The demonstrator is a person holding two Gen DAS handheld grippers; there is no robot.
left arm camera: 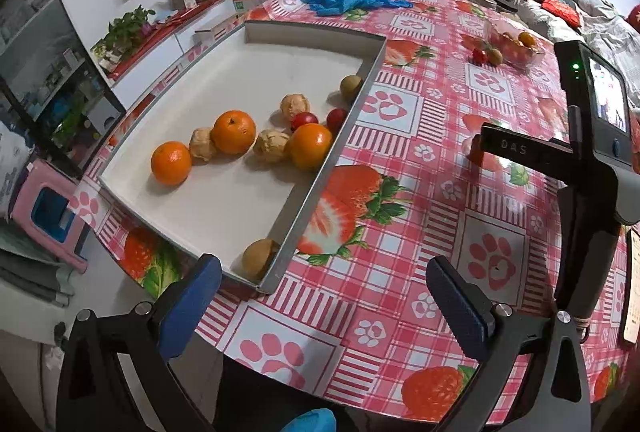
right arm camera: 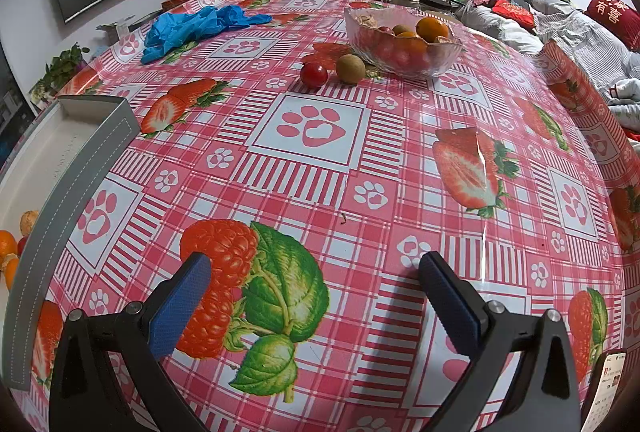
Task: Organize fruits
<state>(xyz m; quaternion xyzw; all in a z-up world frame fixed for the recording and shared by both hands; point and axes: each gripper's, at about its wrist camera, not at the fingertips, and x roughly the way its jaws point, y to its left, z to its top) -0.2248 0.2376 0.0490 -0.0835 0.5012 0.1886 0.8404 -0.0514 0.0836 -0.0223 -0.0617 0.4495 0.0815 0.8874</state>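
Both grippers (left arm camera: 324, 288) (right arm camera: 316, 280) hover, fingers spread, above tablecloth (right arm camera: 312, 167).

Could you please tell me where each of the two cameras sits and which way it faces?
Left wrist: rides the left gripper, low at the table edge, facing the tray of fruit; its own open blue fingers and the right gripper's body show.
Right wrist: rides the right gripper, facing across the tablecloth to the glass bowl; its open fingers show.
Shared: tray, bowl, blue gloves, the loose tomato and kiwi.
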